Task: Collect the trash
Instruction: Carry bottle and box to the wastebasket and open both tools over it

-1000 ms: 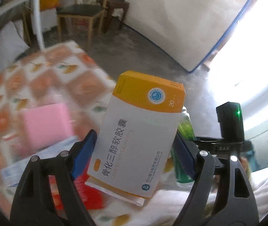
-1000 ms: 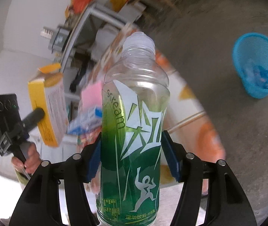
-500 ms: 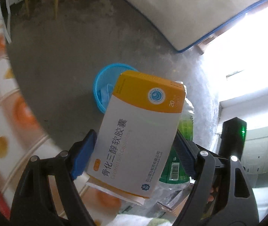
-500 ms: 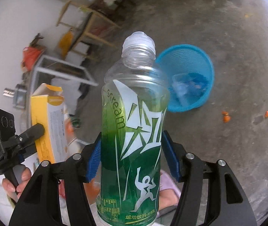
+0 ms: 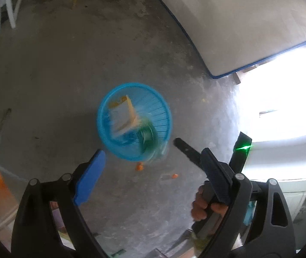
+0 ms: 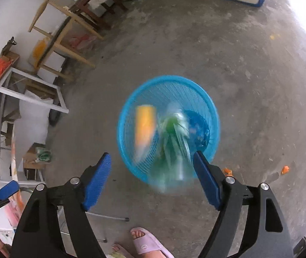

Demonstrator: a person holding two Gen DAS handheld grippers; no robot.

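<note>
Jaws of the left gripper (image 5: 150,172) and right gripper (image 6: 151,180) are opening with nothing between them. Released a moment ago, medicine box (image 5: 121,116) and green bottle (image 6: 173,137) blur at centre frame, apparently dropping into the blue basket (image 6: 196,83); both items count as collected.

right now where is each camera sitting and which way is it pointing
Left wrist: on the left gripper, angled down at the floor and blue basket; its open fingers show, plus the hand holding the right gripper.
Right wrist: on the right gripper, angled down over the same basket; its open fingers and a slippered foot show.
Shared: basket with medicine box and green bottle dropping in.
</note>
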